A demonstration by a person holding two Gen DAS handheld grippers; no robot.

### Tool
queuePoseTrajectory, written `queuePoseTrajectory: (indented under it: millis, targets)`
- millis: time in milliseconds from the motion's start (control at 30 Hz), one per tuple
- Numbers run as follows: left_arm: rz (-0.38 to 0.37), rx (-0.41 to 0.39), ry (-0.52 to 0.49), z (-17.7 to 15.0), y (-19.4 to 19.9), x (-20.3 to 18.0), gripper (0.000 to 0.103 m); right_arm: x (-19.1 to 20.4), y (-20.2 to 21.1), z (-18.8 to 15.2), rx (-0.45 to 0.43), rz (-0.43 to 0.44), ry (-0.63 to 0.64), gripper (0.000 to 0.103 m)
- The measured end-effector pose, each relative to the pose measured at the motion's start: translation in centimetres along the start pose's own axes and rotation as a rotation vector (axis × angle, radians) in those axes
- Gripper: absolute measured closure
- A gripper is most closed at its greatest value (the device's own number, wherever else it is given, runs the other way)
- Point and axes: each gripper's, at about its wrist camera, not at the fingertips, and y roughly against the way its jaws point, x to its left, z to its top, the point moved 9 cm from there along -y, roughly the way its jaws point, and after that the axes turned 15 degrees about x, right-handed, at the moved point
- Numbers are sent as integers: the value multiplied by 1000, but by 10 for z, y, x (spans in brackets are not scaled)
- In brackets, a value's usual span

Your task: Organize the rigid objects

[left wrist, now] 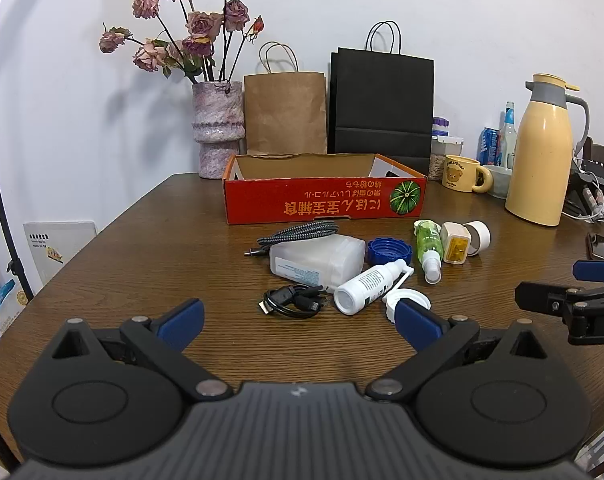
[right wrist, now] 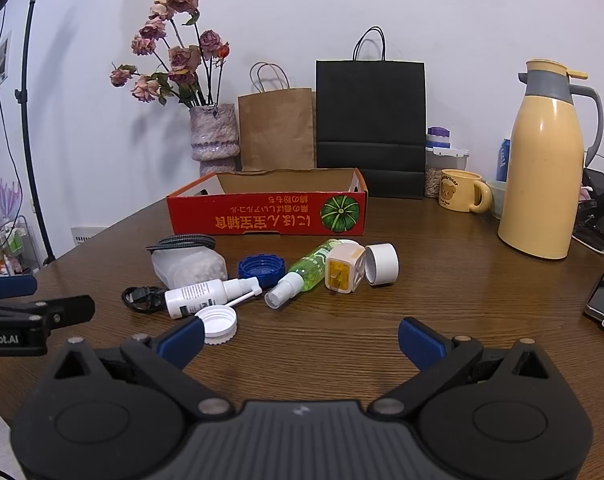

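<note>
White wall backs a brown wooden tabletop [left wrist: 141, 240] where a red cardboard box [left wrist: 326, 200] sits open-topped, with a vase of dried roses [left wrist: 217, 128], a brown paper bag [left wrist: 285, 112] and a black paper bag [left wrist: 382, 100] behind it. In front of the box lies a loose cluster: a translucent plastic bottle [left wrist: 316, 260] on its side, a braided cable [left wrist: 297, 234] touching it, a blue cap [left wrist: 390, 250], a green spray bottle [left wrist: 429, 248], a yellow-faced plug adapter [left wrist: 456, 244], a white tape roll [left wrist: 478, 236], a white nasal spray bottle [left wrist: 368, 286], a white cap [right wrist: 217, 324] and a coiled black cable [left wrist: 293, 300]. A yellow thermos jug [left wrist: 542, 152] and bear mug [left wrist: 462, 174] stand to the right. The left gripper [left wrist: 297, 318] and right gripper [right wrist: 302, 336] hover near the cluster, jaws spread wide, holding nothing.
</note>
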Motion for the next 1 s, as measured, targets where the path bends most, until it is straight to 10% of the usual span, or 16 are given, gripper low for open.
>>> queuePoseTrajectory:
  millis: [1000]
  targets:
    - [0, -3, 2, 1, 0, -1, 0, -2, 6, 2, -13, 6, -2, 0]
